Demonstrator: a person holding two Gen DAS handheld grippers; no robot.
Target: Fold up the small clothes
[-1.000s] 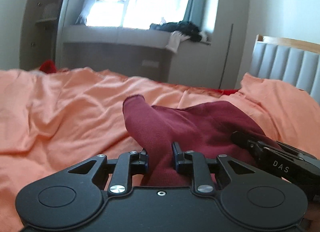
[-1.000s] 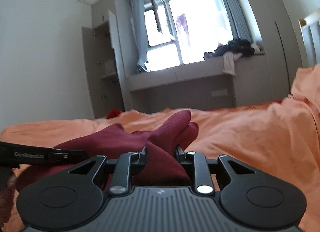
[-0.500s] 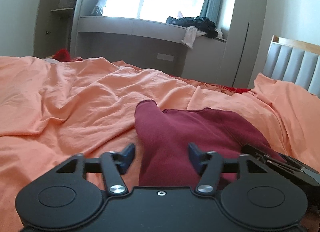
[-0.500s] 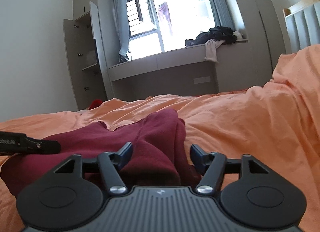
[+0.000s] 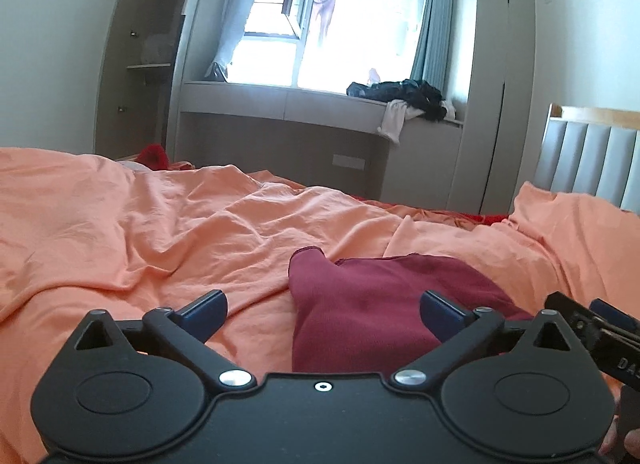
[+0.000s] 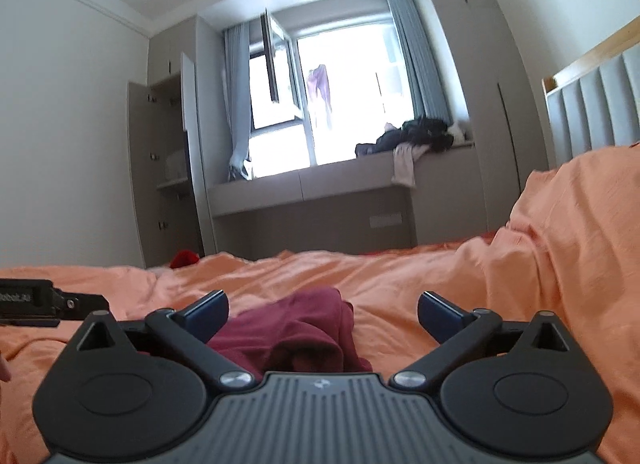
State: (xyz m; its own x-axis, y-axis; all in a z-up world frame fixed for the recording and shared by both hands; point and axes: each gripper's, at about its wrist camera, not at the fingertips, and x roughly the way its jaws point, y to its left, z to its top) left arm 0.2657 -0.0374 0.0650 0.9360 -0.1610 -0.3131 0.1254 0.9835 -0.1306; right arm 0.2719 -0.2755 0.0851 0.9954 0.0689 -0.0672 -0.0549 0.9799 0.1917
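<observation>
A dark red small garment (image 5: 380,292) lies bunched on the orange bed cover (image 5: 160,232). My left gripper (image 5: 321,300) stands just before its left part, jaws opening wide, pads off the cloth, which lies loose between them. In the right wrist view the same garment (image 6: 304,324) lies in folds between the spread fingers of my right gripper (image 6: 321,300), whose jaws are also opening with no pad touching it. Each gripper shows in the other's view: the right one (image 5: 592,328) at the right edge, the left one (image 6: 40,302) at the left edge.
The rumpled orange cover rises into a mound (image 6: 568,232) at the right, before a grey padded headboard (image 5: 588,160). Beyond the bed are a window bench with dark clothes (image 5: 400,92), an open wardrobe (image 5: 140,64), and a red item (image 5: 154,154).
Both grippers have let go of the red garment, spread wide and drawn back from it. The cloth has dropped from raised peaks onto the cover.
</observation>
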